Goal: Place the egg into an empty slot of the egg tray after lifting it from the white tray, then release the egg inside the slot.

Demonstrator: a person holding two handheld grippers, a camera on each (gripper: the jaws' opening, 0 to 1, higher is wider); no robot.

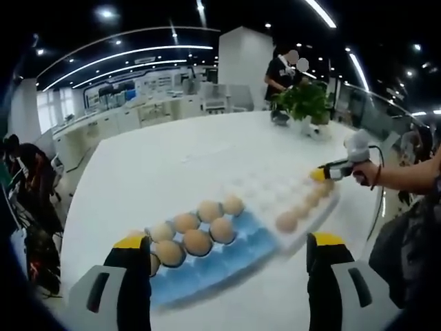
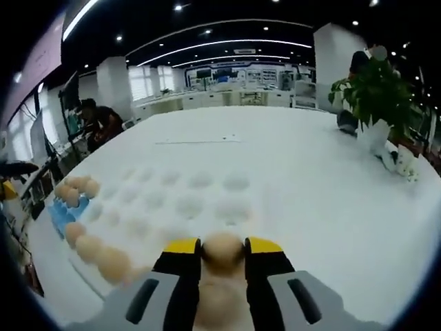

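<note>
Egg point(image 2: 222, 249) sits between the yellow-tipped jaws of the right hand-held gripper point(image 2: 222, 254), jaws closed snugly on its sides. It is over the near edge of the white tray point(image 2: 200, 189); whether it is already lifted off or touching the tray, cannot tell. A second rounded tan shape shows lower between the same jaws; unclear if it is another egg or the same one blurred.

White tray: rows of shallow dimples, mostly bare; a line of eggs point(image 2: 96, 252) along its left edge. In the left gripper view this tray point(image 1: 275, 189) lies end to end with, and touching, the blue egg tray point(image 1: 207, 265), both on the white bench point(image 1: 172, 158).

Blue egg tray: several eggs point(image 1: 196, 231) seated at its far side, open slots nearer the camera.

Left hand-held gripper point(image 1: 229, 243): jaws wide apart, holding nothing, hovering over the near side of the blue tray. The right gripper also shows here point(image 1: 324, 172) at the far end of the white tray.

Step, as I judge it: grasp made, lift or carry under way. Next calls for moving the egg across to an open blue slot, lowering, then letting go.

Egg axis: looks nearly round from here; long axis cannot be told with confidence, possibly running along the jaws.

Potted plant point(image 2: 375, 93) on the far bench.
</note>
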